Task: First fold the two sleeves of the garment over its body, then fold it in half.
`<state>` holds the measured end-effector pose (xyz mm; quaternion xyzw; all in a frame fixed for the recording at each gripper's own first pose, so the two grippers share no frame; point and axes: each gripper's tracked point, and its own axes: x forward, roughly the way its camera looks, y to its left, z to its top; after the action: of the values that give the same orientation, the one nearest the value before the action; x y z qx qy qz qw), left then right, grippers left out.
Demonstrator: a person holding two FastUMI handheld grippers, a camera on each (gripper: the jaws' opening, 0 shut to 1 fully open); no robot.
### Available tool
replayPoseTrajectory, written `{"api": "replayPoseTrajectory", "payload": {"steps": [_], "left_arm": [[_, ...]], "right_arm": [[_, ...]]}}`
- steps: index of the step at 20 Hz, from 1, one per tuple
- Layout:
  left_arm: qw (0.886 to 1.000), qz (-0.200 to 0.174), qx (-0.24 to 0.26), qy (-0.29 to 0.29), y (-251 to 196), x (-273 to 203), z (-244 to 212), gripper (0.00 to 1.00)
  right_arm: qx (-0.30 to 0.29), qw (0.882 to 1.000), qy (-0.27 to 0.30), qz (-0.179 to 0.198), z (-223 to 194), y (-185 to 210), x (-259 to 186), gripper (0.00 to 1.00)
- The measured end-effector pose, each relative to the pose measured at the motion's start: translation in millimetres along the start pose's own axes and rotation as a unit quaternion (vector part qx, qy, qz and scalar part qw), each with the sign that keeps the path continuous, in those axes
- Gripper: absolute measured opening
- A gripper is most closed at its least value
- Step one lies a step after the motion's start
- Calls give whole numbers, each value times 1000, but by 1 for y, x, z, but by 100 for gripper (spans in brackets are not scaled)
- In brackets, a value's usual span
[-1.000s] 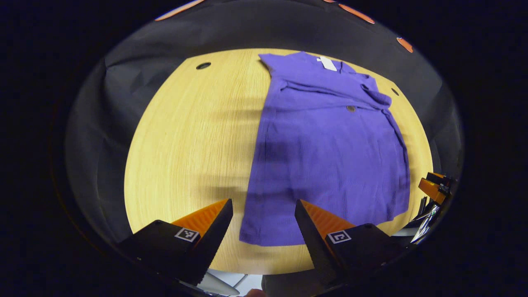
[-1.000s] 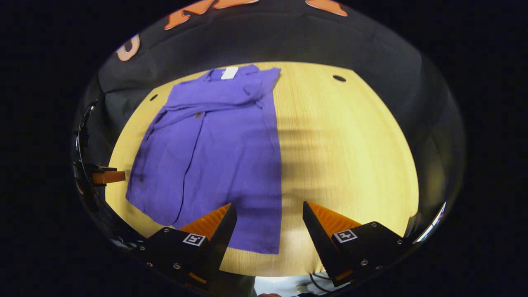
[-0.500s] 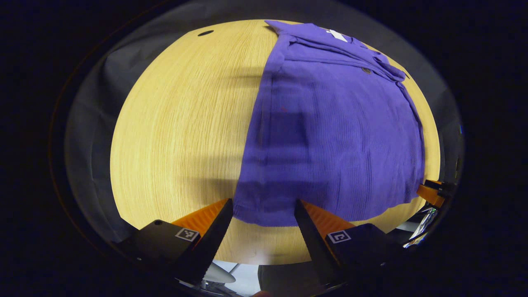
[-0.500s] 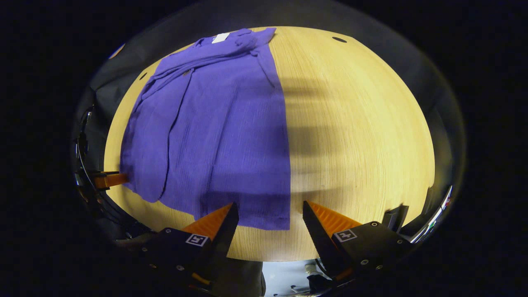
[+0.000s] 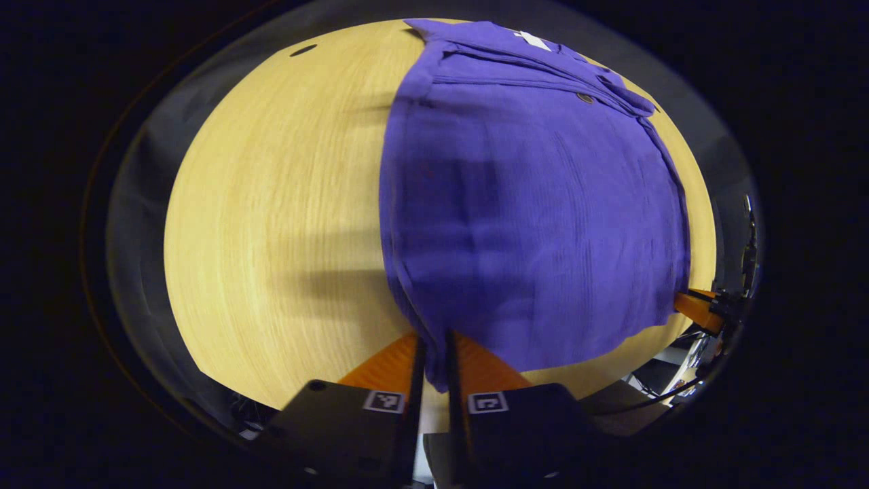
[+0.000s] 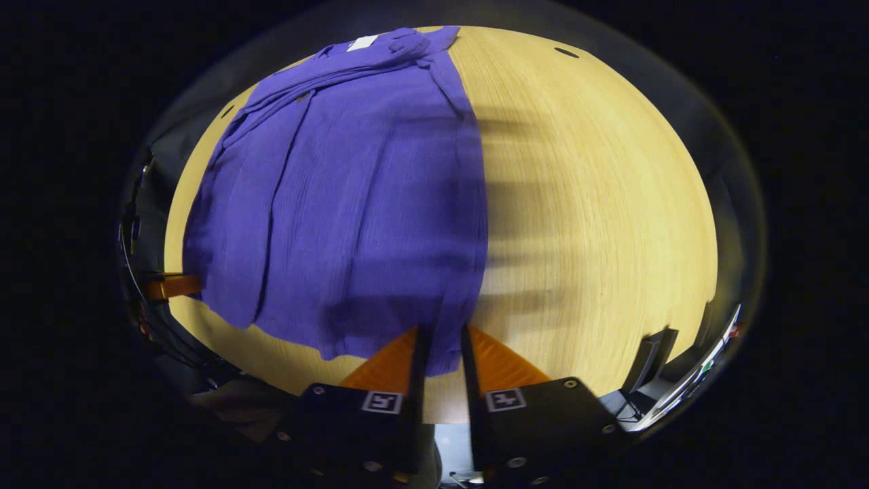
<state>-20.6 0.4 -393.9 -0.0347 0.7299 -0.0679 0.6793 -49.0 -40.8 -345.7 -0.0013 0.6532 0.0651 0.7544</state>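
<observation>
We see the left gripper (image 5: pixel 434 356) and right gripper (image 6: pixel 441 350) each clamped on a near hem corner; the shirt (image 5: pixel 529 204) stretches up-frame across the worktop (image 5: pixel 271 204), collar farthest.

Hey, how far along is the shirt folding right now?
Both sleeves already lie folded across the shirt near its collar. In hand: the left gripper and the right gripper are each shut on a bottom corner of the hem. Left to do: carry the hem up to the collar, since the shirt lies full length on the table.
</observation>
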Motion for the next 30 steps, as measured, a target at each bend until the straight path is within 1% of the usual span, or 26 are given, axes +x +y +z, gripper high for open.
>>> {"api": "replayPoseTrajectory", "payload": {"steps": [1,2,5,8,13,18,20,23,27,30], "left_arm": [[1000,-7,1,2,-1,0,0,16],[1000,-14,-1,5,-1,-2,-2,14],[999,-32,0,-2,-5,-11,5,11],[999,-47,5,-22,-8,-32,17,10],[995,-75,18,-65,-20,-73,60,10],[990,-74,36,-115,-22,-115,118,10],[988,-73,38,-133,-19,-131,145,10],[984,-70,38,-158,-15,-153,186,10],[980,-57,34,-186,-6,-172,240,10],[978,-49,33,-199,2,-179,282,10]], "right_arm": [[21,1000,4,10,-1,2,1,19],[33,999,9,26,0,6,0,8],[47,997,5,54,10,11,-12,6],[36,997,-19,60,32,11,-36,5],[21,994,-68,84,78,26,-83,6],[-3,989,-117,90,135,33,-127,5],[-15,987,-139,82,165,33,-144,5],[-24,981,-172,83,212,39,-170,5],[-28,975,-204,78,273,44,-186,5],[-25,974,-215,74,315,47,-181,5]]}}
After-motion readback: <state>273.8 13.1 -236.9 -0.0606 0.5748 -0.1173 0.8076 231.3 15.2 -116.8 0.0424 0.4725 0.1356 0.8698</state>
